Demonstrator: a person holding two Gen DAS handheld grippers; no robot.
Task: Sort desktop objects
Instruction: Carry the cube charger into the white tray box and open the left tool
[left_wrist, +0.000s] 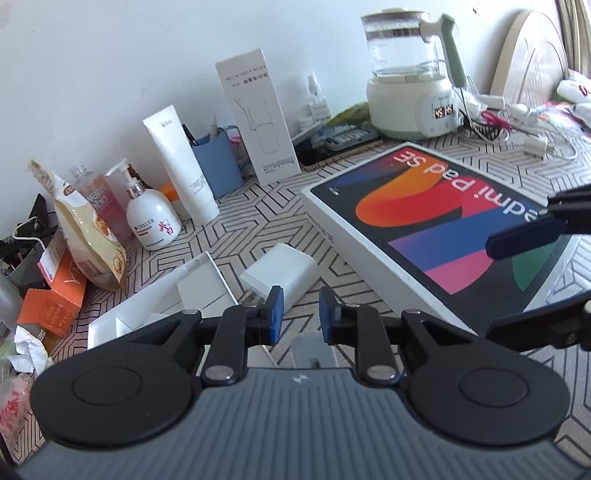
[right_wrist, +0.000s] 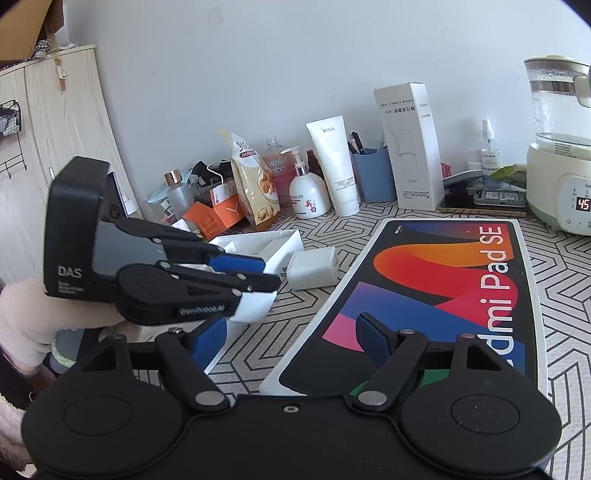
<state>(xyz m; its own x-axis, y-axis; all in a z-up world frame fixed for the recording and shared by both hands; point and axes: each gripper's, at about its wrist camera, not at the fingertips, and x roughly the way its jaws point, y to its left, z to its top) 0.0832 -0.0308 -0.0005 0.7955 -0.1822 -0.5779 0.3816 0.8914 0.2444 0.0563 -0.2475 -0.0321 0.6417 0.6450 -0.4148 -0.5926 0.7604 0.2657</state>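
Note:
A large Redmi Pad SE box lies flat on the patterned table. A white charger block lies left of it, beside an open white tray box. My left gripper hovers open and empty just short of the charger; it also shows from the side in the right wrist view. My right gripper is wide open over the near left edge of the pad box, one finger above the lid.
Along the wall stand a snack bag, a pump bottle, a white tube, a blue pen cup, a tall white carton and a kettle. Orange boxes clutter the left. Cables lie far right.

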